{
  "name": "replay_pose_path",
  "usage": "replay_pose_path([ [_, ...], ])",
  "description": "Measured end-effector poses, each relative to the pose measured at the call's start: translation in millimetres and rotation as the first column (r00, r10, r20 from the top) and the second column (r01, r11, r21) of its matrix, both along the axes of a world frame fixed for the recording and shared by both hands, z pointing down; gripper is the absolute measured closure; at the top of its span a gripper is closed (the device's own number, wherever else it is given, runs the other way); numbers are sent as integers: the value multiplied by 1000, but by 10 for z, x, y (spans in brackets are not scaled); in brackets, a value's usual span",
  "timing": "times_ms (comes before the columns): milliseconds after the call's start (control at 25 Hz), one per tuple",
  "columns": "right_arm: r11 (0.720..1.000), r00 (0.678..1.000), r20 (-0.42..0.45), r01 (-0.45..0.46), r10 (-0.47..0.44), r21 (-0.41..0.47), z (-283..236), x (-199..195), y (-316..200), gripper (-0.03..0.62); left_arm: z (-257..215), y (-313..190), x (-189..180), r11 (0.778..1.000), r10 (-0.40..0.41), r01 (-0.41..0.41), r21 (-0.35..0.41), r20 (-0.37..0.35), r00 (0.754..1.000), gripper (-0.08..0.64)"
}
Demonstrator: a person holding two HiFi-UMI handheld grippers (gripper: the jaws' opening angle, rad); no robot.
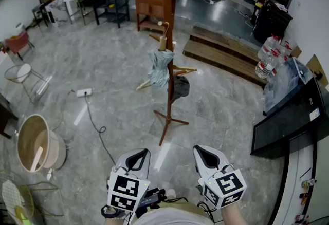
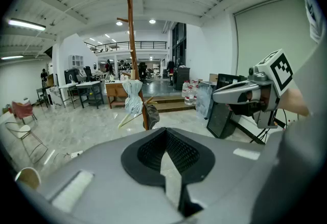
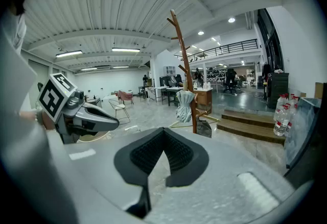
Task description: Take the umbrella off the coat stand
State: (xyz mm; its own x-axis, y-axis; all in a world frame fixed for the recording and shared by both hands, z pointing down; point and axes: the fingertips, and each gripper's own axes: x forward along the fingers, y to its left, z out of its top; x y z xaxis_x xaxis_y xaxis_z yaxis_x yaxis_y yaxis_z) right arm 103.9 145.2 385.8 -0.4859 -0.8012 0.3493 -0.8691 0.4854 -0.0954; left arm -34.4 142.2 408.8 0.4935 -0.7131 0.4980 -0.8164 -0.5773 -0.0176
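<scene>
In the head view the coat stand (image 1: 166,23) rises from the bare stone floor well ahead of the person. The umbrella (image 1: 160,68), folded and pale blue-grey, hangs on the stand's left side by its wooden handle (image 1: 163,39), and a dark item (image 1: 180,88) hangs lower on the right. The left gripper (image 1: 138,154) and right gripper (image 1: 202,151) sit low and close to the body, both with jaws pressed together on nothing, so the step in hand looks like the approach. A floor cable (image 1: 97,129) trails toward the person's left side and is best stepped around. The left gripper view shows that gripper's pads meeting with only floor behind them, and the umbrella small and far off beside the pole. The jaws would need to part well before arrival. The right gripper view gives the same reading for the right gripper: pads closed and empty. Here the umbrella hangs just left of the pole, above a slanting peg. A sound plan is to walk in squarely and open one gripper. It should clamp the handle or the top of the bundled canopy, not the loose fabric, then lift up and outward so the hook clears its peg without tipping the slim stand. The other gripper stays free to steady the pole.
</scene>
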Motion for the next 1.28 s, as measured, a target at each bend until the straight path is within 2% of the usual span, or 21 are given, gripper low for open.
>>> replay_pose_path([
  [520,1000,1000,1,8,-8,-3,15,0,18,595,9,11,27,1000,2,-2,4,-2,1000,546],
  [880,1000,999,38,23,-23,5,-14,-29,73,594,-22,44,41,1000,-19,20,10,-54,998,548],
  [920,1000,999,39,22,-22,5,-15,-23,82,594,-32,50,42,1000,-22,22,12,-61,998,544],
  [1040,1000,999,48,26,-26,7,-16,-12,95,594,-45,66,66,1000,-16,17,18,-71,997,474],
  [1120,999,998,56,35,-35,9,-19,-17,102,543,-44,79,92,1000,-9,10,21,-67,998,450],
  [1280,999,997,66,50,-51,9,-30,-7,137,482,-51,126,148,1000,-7,8,21,-64,998,419],
])
